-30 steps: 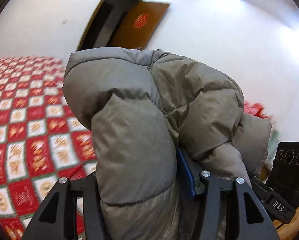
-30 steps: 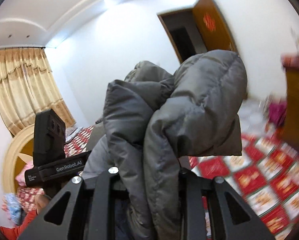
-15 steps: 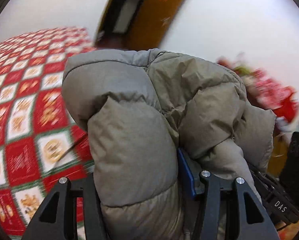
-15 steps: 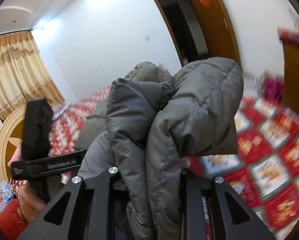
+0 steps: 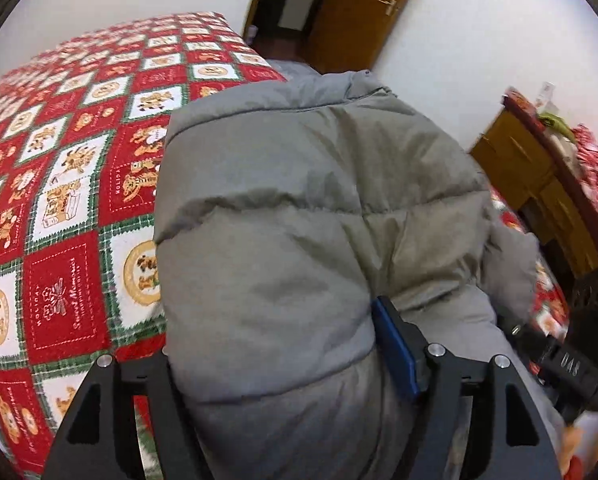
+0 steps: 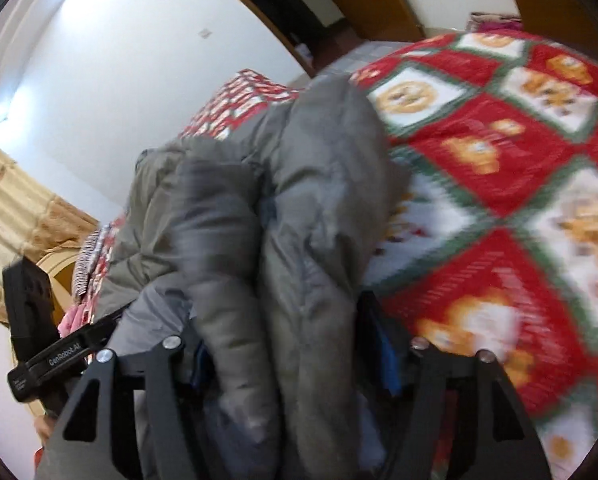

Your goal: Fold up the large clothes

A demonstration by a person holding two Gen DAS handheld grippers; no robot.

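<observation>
A grey puffer jacket (image 5: pixel 299 208) bulges between the fingers of my left gripper (image 5: pixel 287 364), which is shut on a thick fold of it. It hangs over the red patterned bedspread (image 5: pixel 59 184). In the right wrist view the same jacket (image 6: pixel 267 216) is bunched in folds, and my right gripper (image 6: pixel 283 360) is shut on it. The other gripper shows at the edge of each view, at the right of the left wrist view (image 5: pixel 571 356) and at the left of the right wrist view (image 6: pixel 51 356). The jacket's far end touches the bed.
The bed carries a red, white and green checked quilt (image 6: pixel 499 184). A brown wooden door (image 5: pixel 347 12) stands open behind the bed. A wooden cabinet (image 5: pixel 539 184) with red items on top is at the right. Yellow curtains (image 6: pixel 15 216) hang at the left.
Both grippers have tilted and swung down toward the bed with the jacket. The jacket has spread out and its far end has come down onto the quilt.
</observation>
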